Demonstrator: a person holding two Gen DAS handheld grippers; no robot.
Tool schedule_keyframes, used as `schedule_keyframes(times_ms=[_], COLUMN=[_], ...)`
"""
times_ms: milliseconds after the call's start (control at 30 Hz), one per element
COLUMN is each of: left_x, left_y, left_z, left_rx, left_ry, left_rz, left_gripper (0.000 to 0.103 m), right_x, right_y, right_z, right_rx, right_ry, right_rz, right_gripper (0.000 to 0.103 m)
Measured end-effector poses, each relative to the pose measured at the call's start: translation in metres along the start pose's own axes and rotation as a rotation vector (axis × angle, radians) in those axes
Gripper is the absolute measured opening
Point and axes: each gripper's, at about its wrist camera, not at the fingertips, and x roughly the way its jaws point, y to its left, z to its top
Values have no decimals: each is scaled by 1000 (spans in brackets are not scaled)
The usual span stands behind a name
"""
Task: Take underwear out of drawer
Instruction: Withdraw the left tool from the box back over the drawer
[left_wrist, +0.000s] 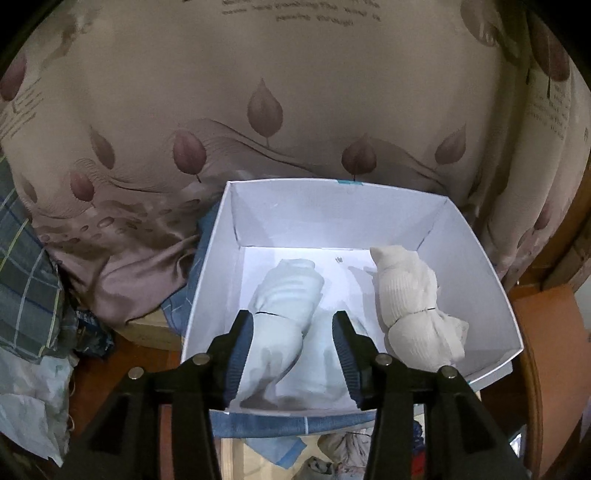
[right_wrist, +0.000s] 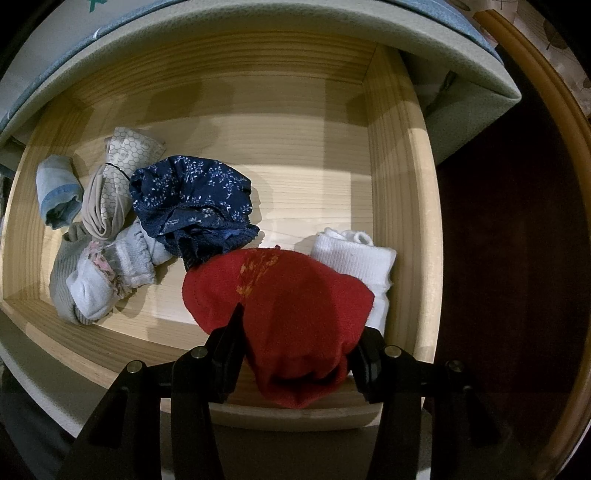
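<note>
The right gripper (right_wrist: 295, 347) was clamped on the red underwear (right_wrist: 291, 314), apparently just above the drawer (right_wrist: 402, 206), while the left gripper (left_wrist: 293, 354) stood apart.

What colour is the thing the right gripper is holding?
Red, with a small orange-yellow pattern. The red garment shows best in the right wrist view.

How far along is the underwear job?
Done: two rolled white bundles lie in the white box, the left gripper open over one. In hand: right gripper shut on a red piece. Left: navy piece and others in the drawer.
</note>
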Motion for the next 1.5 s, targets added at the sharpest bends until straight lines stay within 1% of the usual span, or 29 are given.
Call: schedule_keyframes(times_ms=[167, 433, 533, 633, 700, 833, 967, 1000, 1067, 1100, 1200, 1367, 1433, 1500], left_x=[-20, -32, -35, -38, -40, -39, -35, -35, -32, -29, -23, -14, -13, -9], left_y=[5, 18, 17, 13, 10, 3, -2, -2, -2, -3, -8, -13, -16, -19], left_z=[-12, -45, -61, -73, -83, -97, -117, -122, -131, -137, -152, -179, -189, -199], left_rx=[-14, -39, -22, -17, -8, 12, 1, -6, -11, -6, 10, -9, -14, -9], left_ry=[-40, -34, -33, -39, -41, -25, -6, -9, -5, 11, 35, 54, 48, 60], left_rz=[66, 106, 127, 110, 86, 67, 110, 112, 95, 89, 87, 43, 50, 56], left_gripper=[46, 47, 51, 57, 57, 57, 57, 57, 57, 57, 57, 57, 57, 57], right_x=[0, 1, 1, 2, 2, 2, 2, 2, 2, 2, 2, 1, -1, -3], right_y=[2, 4, 4, 4, 4, 5, 4, 4, 4, 4, 4, 4, 3, 1], right_z=[0, 1, 1, 2, 2, 2, 2, 2, 2, 2, 2, 2, 1, 0], right_rx=[-1, -4, -7, -7, -6, -8, -7, -7, -7, -8, -7, -4, 0, 6], right_ry=[-2, 0, 1, 1, 2, 2, 2, 2, 2, 2, 2, -2, -11, -20], right_rz=[-3, -9, -11, -11, -11, -12, -12, -12, -12, -13, -12, -4, 10, 20], right_gripper=[47, 47, 47, 47, 48, 48, 48, 48, 48, 48, 48, 48, 48, 47])
